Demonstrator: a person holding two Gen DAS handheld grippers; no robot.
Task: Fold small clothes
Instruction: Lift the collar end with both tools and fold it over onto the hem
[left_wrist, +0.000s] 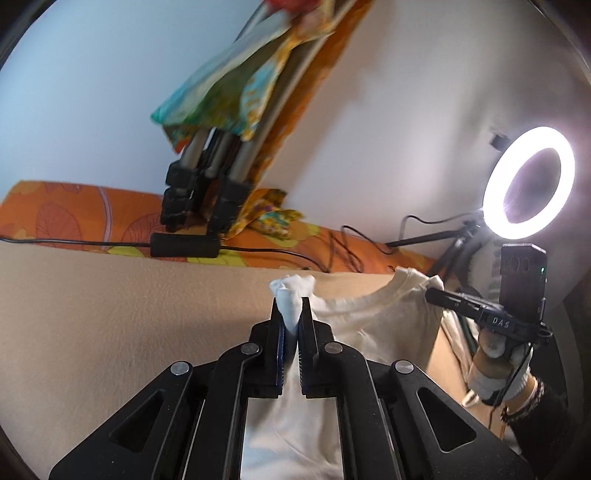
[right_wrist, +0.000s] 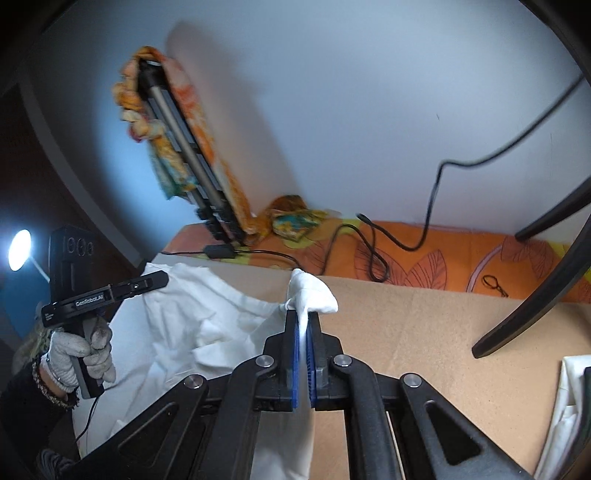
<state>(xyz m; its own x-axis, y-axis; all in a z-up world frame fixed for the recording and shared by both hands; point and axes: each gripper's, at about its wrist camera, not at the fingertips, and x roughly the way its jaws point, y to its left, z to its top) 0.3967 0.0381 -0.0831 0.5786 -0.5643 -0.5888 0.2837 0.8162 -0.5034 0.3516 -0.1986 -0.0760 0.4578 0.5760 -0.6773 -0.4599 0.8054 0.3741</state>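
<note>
1. The small white T-shirt (left_wrist: 373, 317) hangs between the two tools, lifted off the tan surface (left_wrist: 129, 314), with its ribbed neckline stretched across the span and its body draping down toward the cameras.
2. The left hand-held gripper (left_wrist: 290, 314) is pinched tight on one shoulder corner; a tuft of cloth pokes out beyond its blue pads. Gripping at the shoulder seems meant to let the garment hang straight.
3. The right hand-held gripper (right_wrist: 303, 321) is likewise clamped on the opposite shoulder, cloth bunched past its tips. In the left wrist view it appears at the far side of the shirt, held by a gloved hand (left_wrist: 498, 373).
4. Holding both shoulders level and apart likely spreads the shirt flat for laying it down, so the fold itself looks not yet begun.
5. Another pale cloth (right_wrist: 565, 413) lies at the near right edge of the surface; whether it is folded cannot be told.
6. Beyond the surface, an orange patterned cover (right_wrist: 443, 251) runs along the wall, carrying black cables (right_wrist: 373, 254) and a folded tripod (left_wrist: 207, 184) wrapped in patterned fabric.
7. A lit ring light (left_wrist: 528, 184) stands at the right of the left wrist view.
</note>
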